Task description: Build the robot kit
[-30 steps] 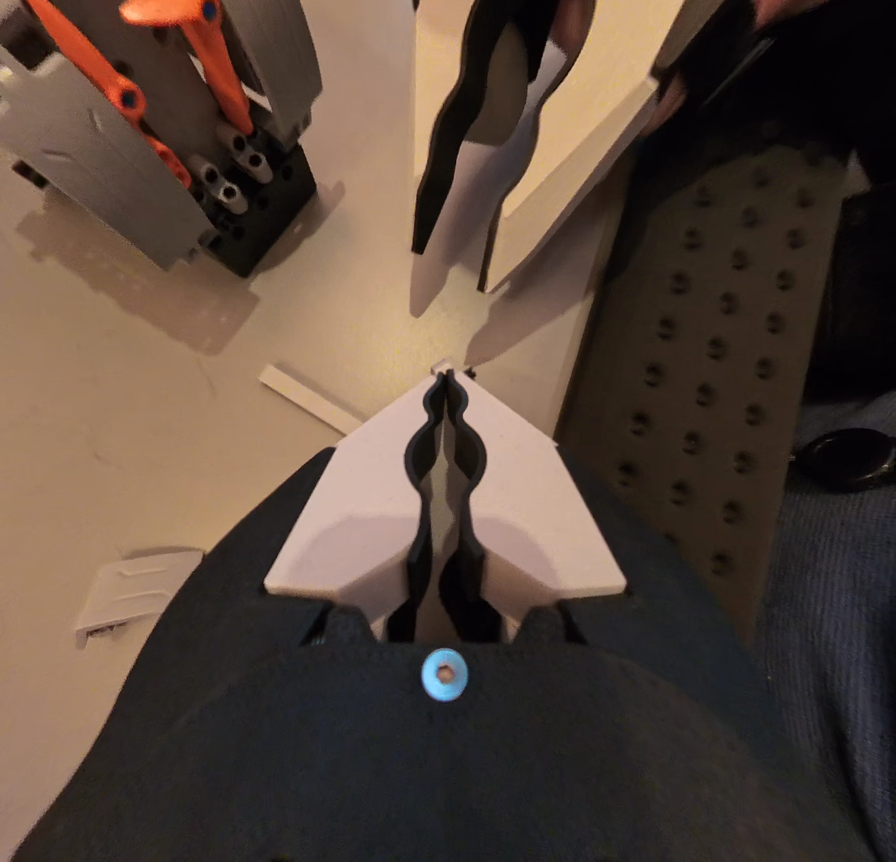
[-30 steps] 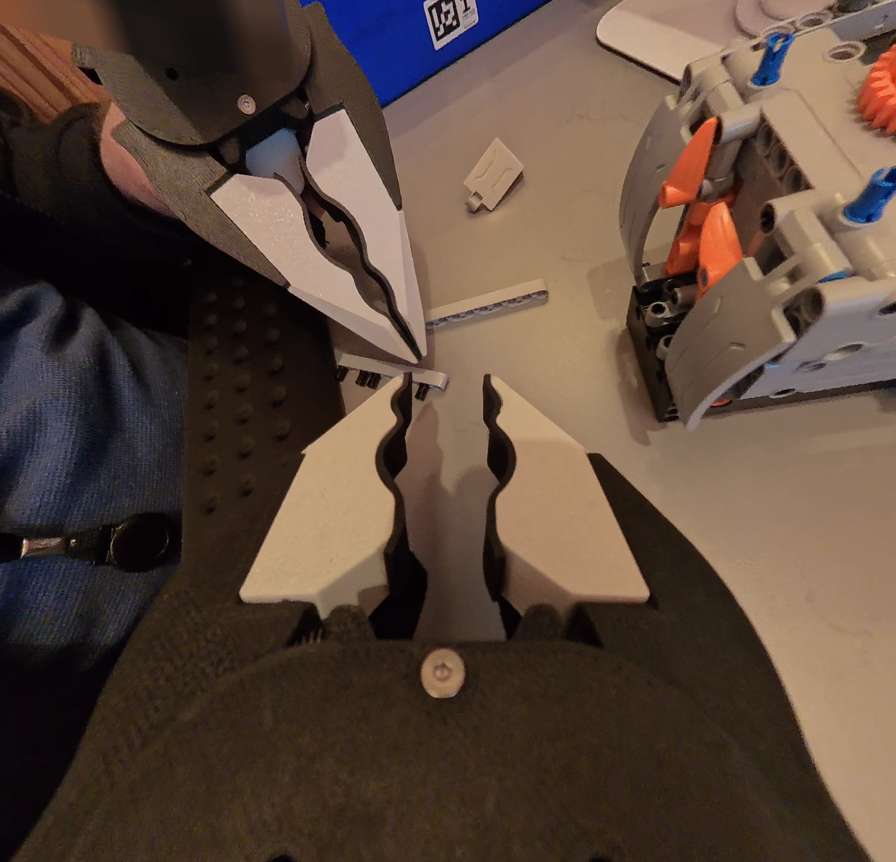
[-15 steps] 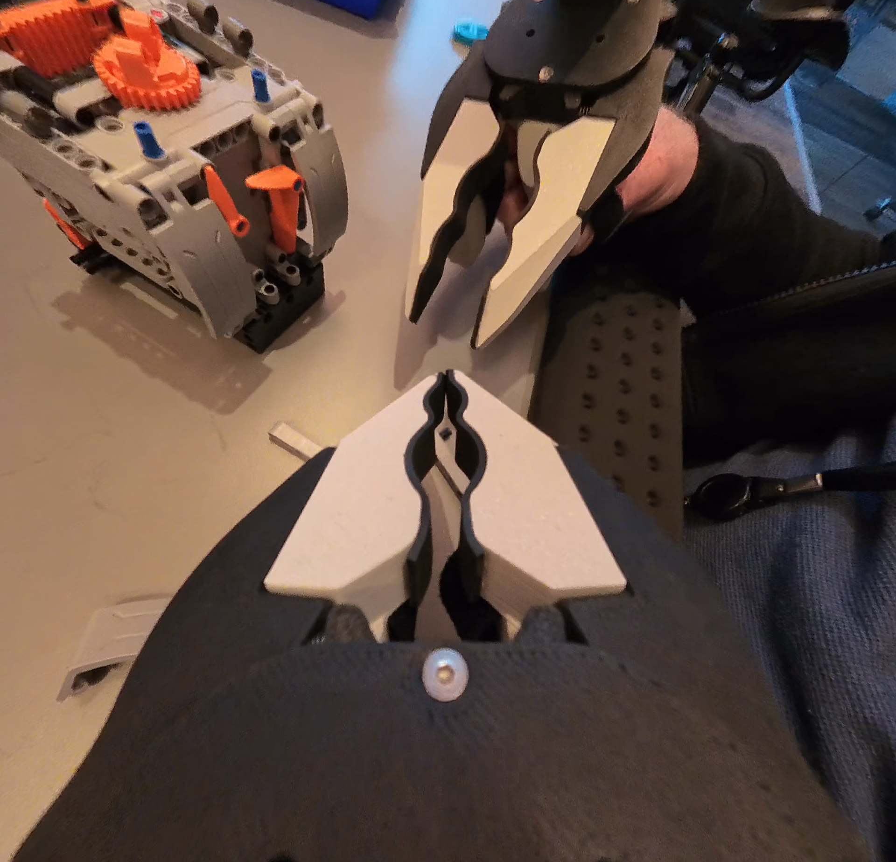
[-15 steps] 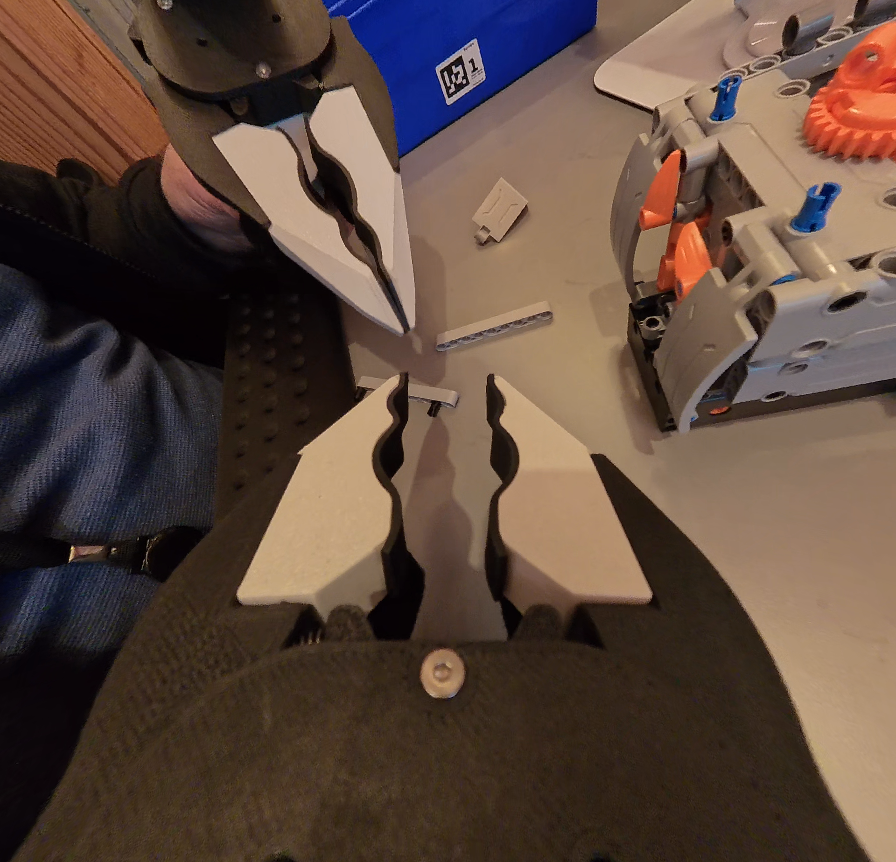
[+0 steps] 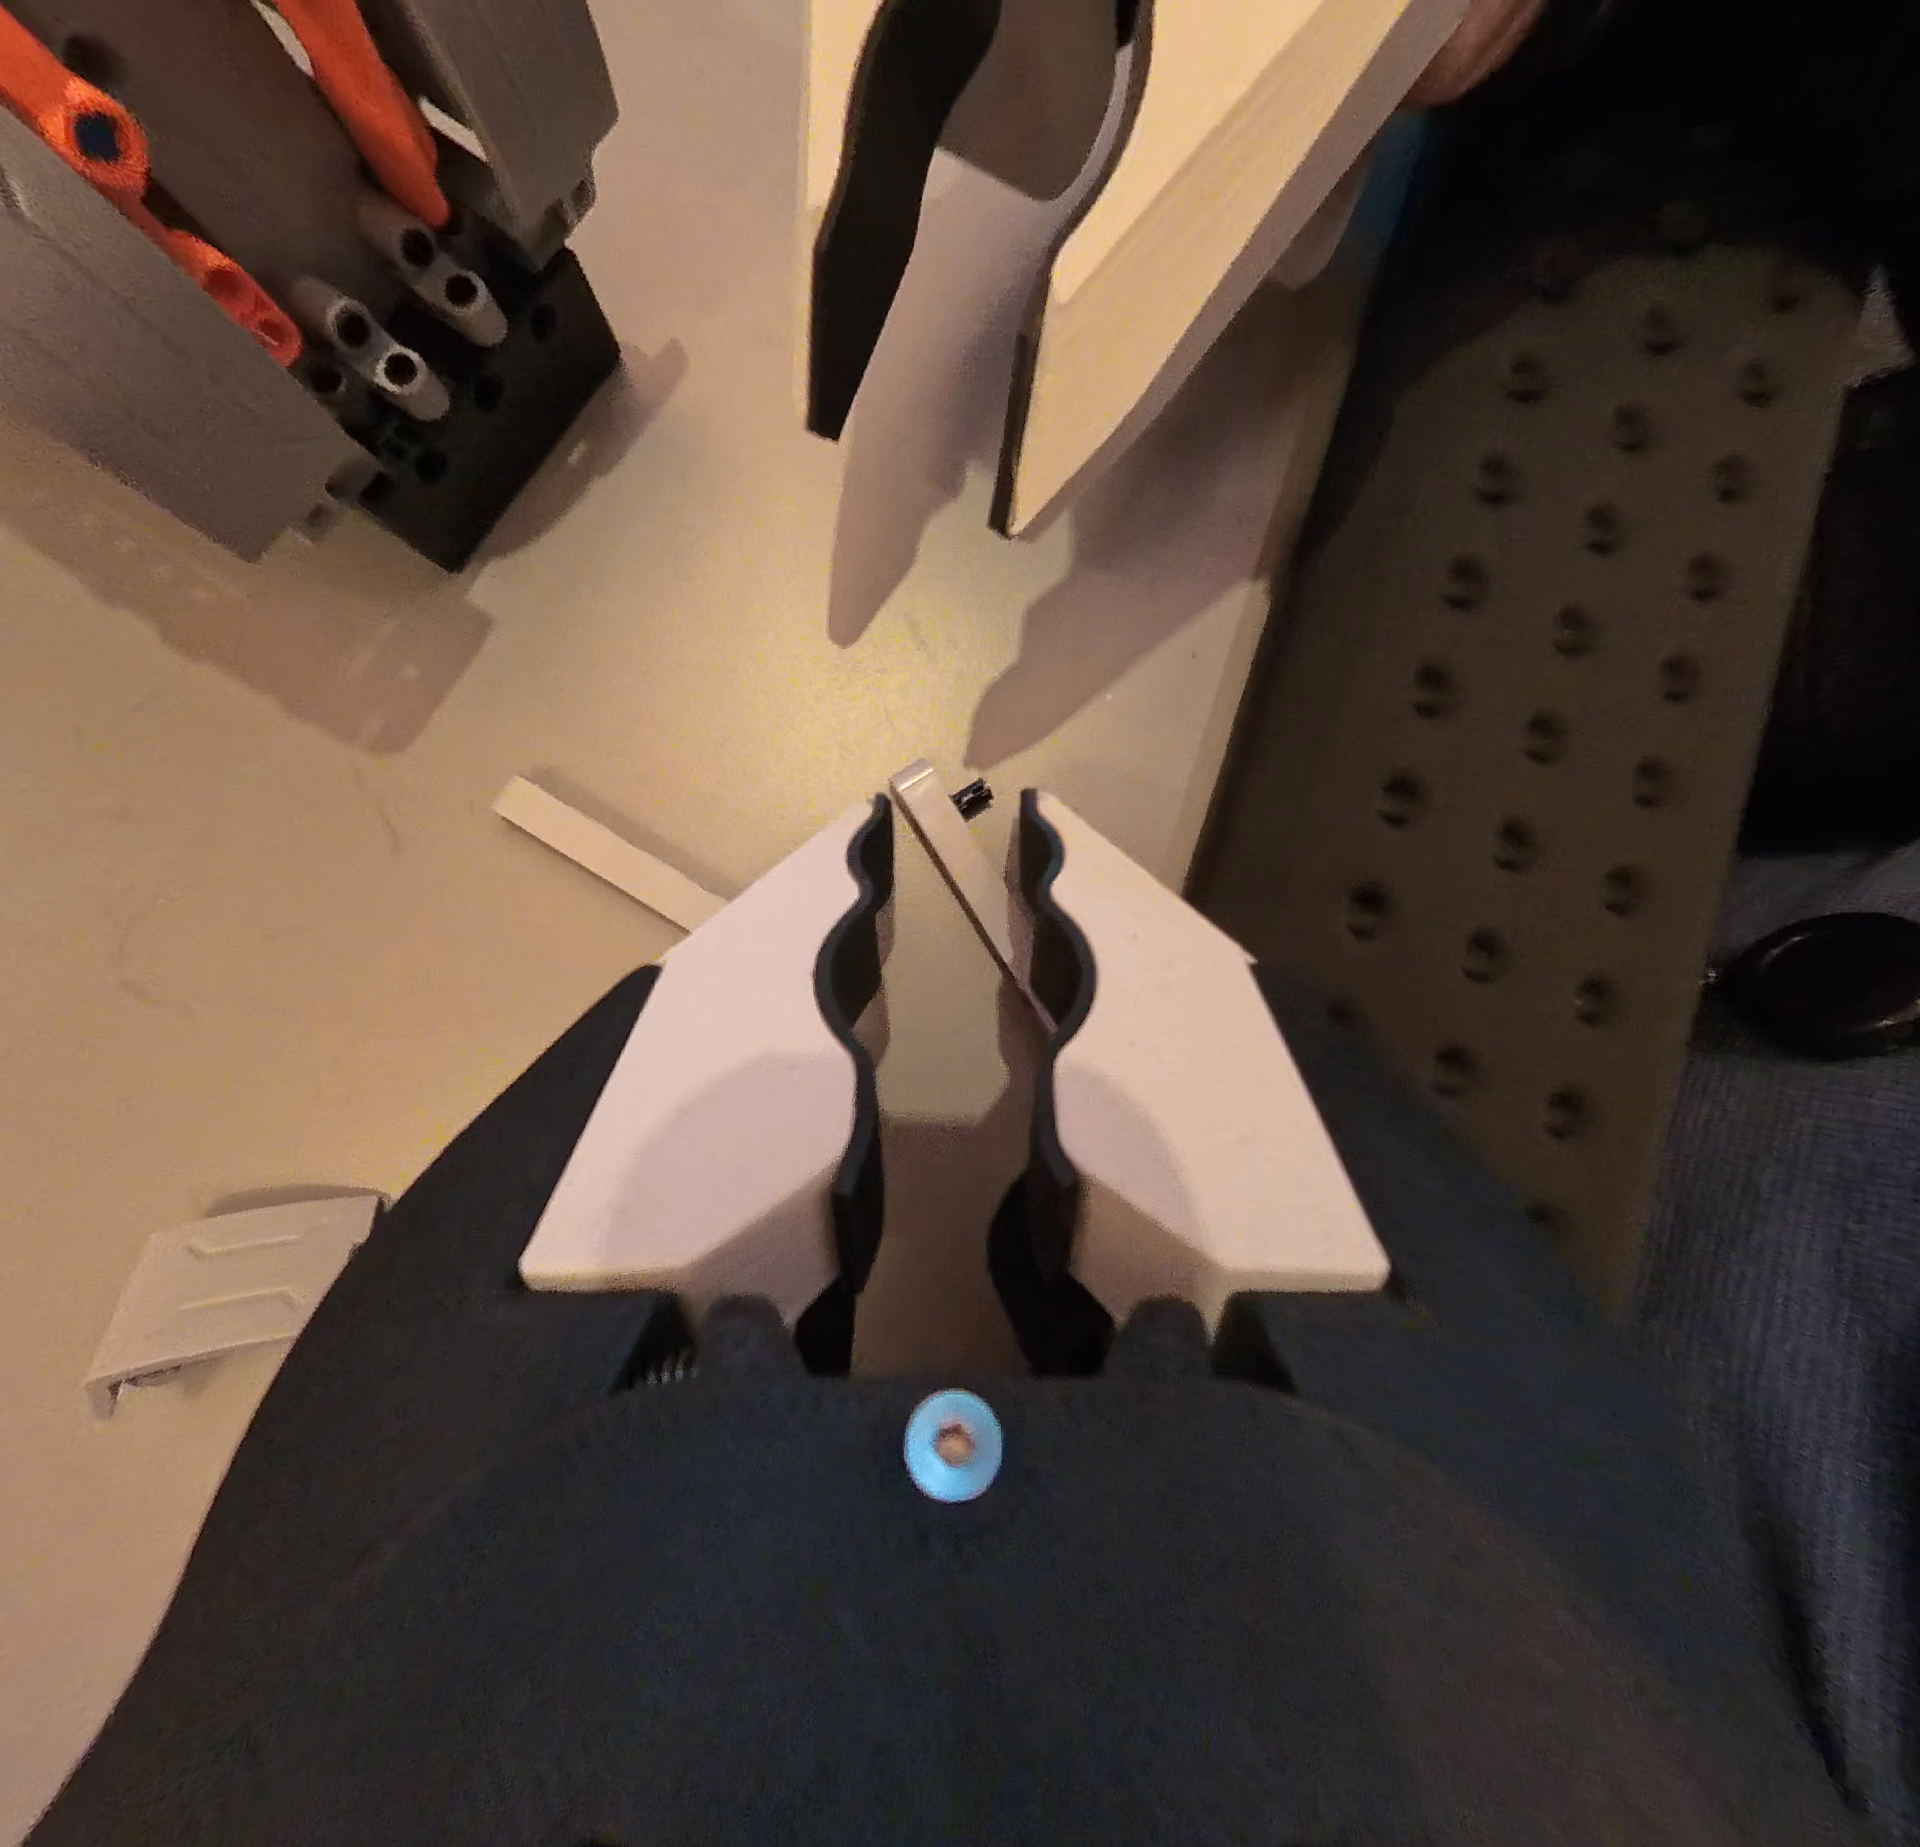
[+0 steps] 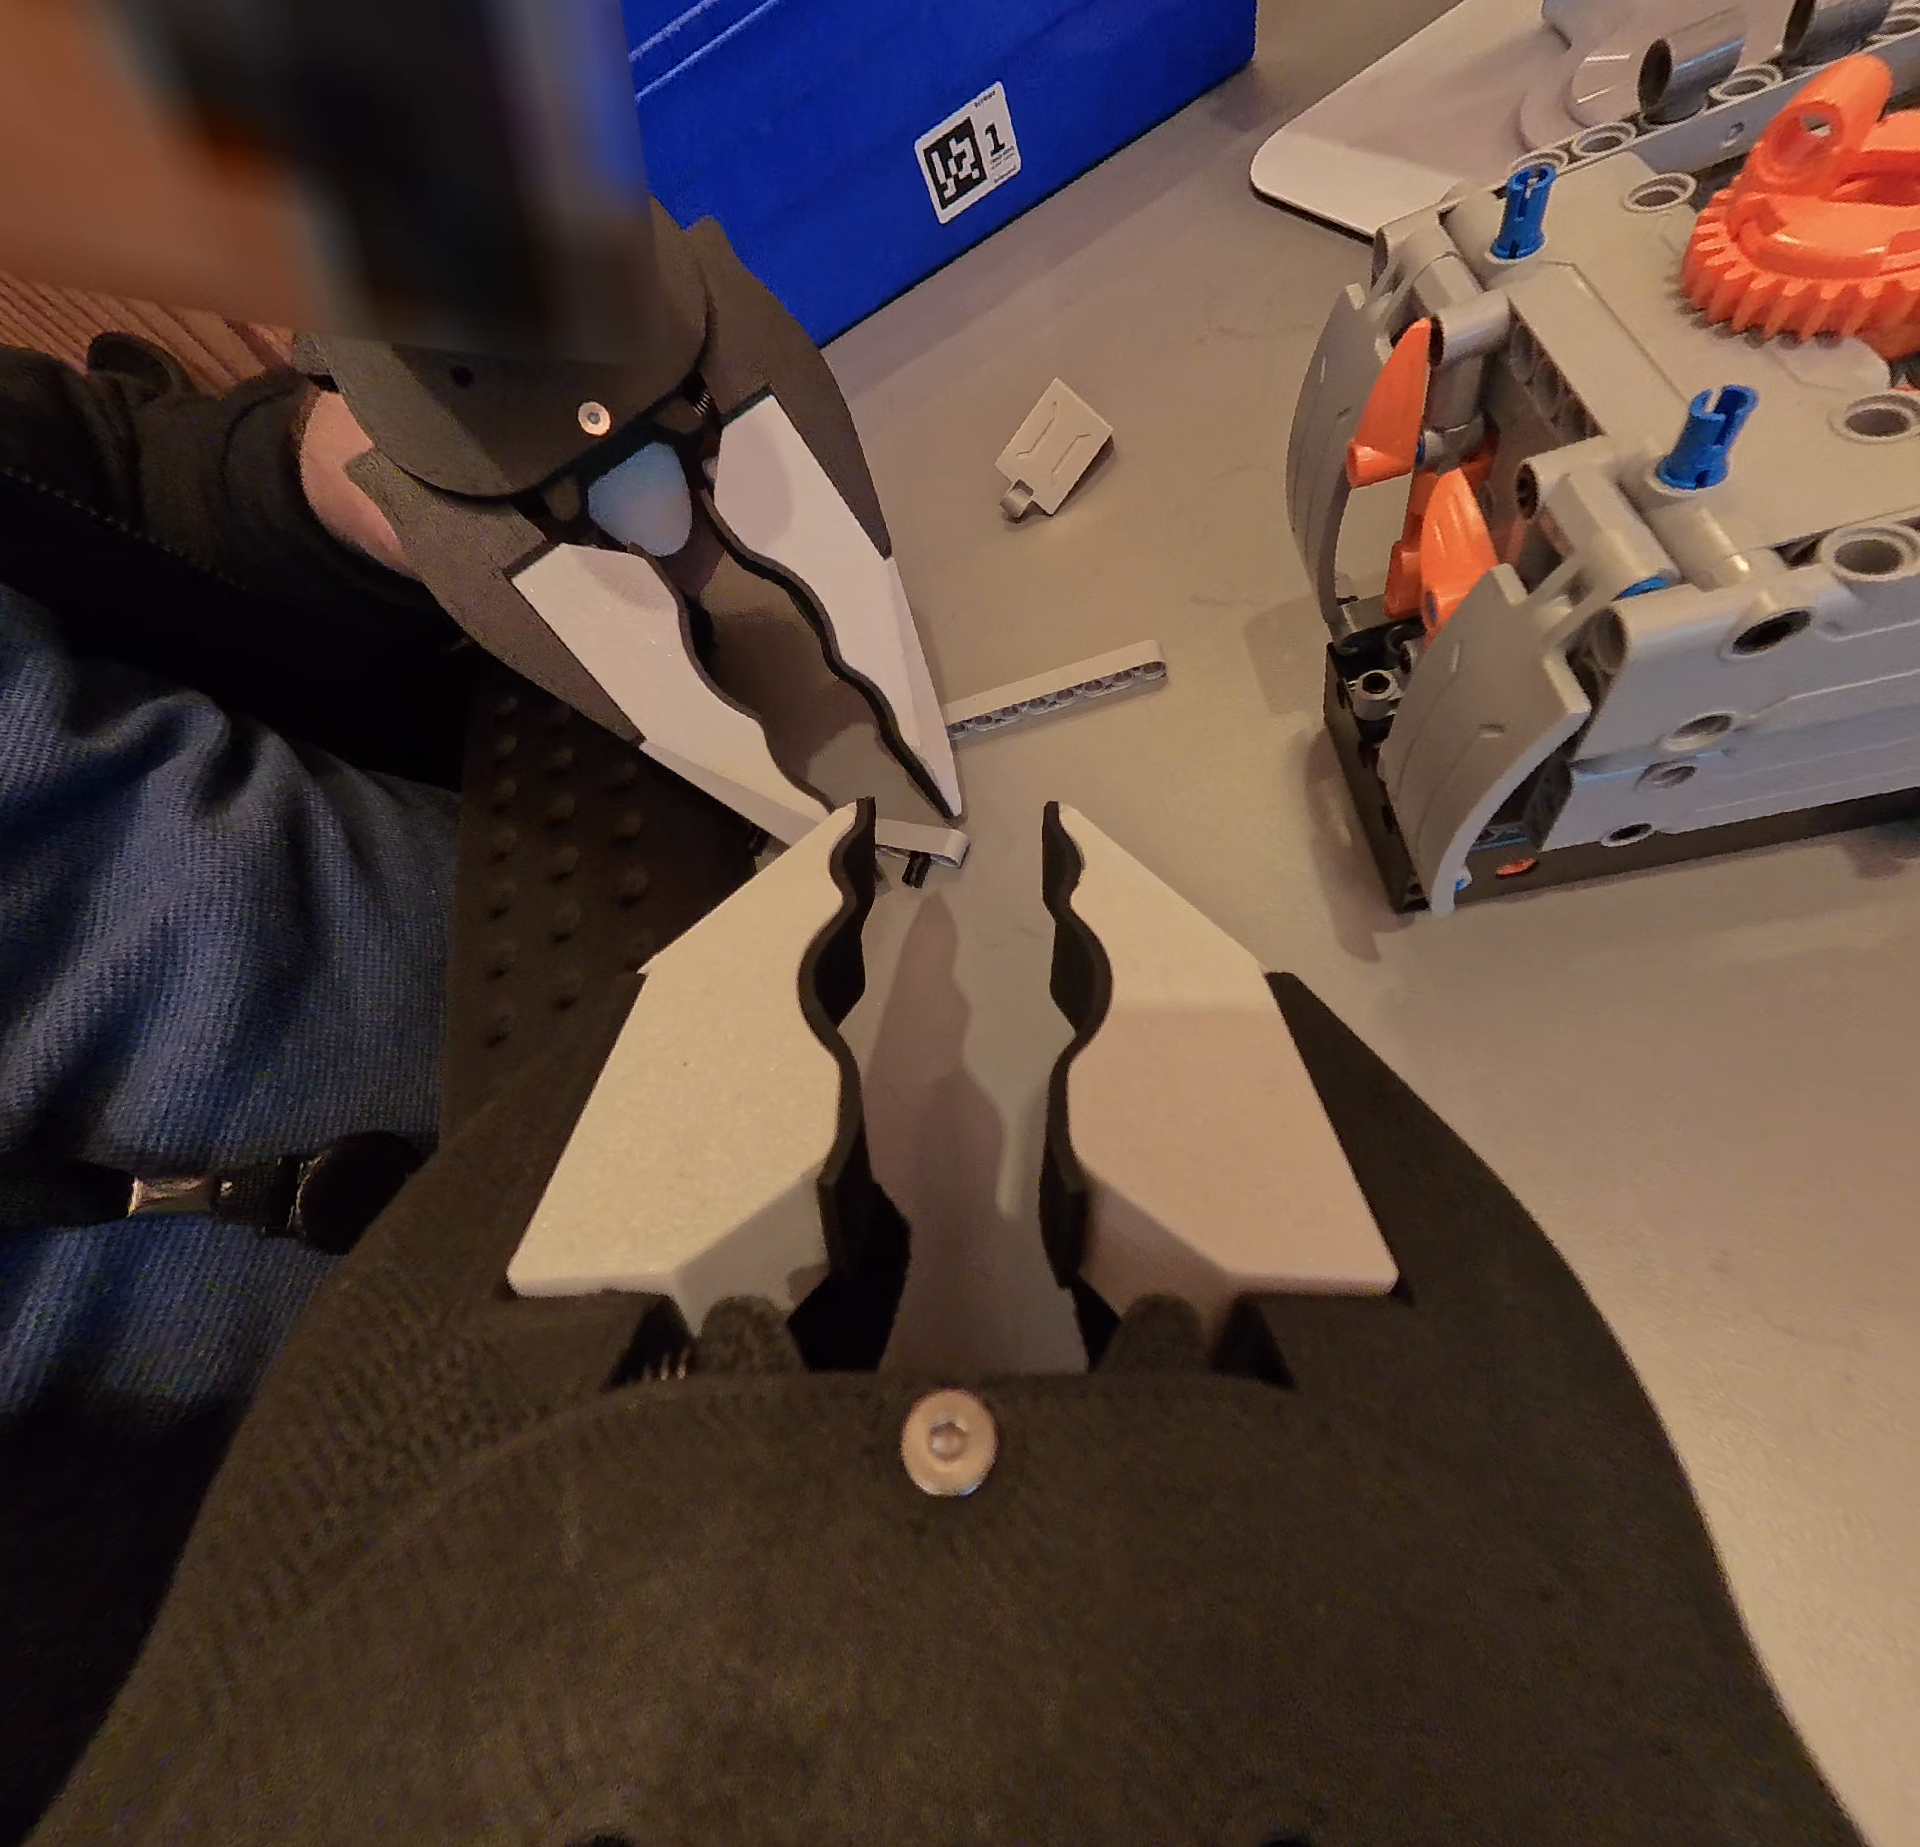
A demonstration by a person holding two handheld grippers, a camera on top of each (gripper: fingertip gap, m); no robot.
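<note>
Left gripper point(image 5: 956, 810) parted around a small grey beam with black pins point(image 5: 951, 841), lying on the grey table point(image 5: 260, 862). Right gripper point(image 6: 956, 821) spread wide, empty, just beside. Grey-and-orange brick model point(image 6: 1621, 592) stood nearby.

Beam point(image 6: 1055, 698) lies on table point(image 6: 1558, 1122), between plate point(image 6: 1051, 443) and model point(image 6: 1621, 592).

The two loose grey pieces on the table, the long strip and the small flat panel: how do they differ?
The long strip is thin, with a row of holes; the small flat panel is squat, roughly rectangular, with a peg at one end. The strip lies nearer the left gripper; the panel lies farther back. Both are grey and lie flat.
</note>
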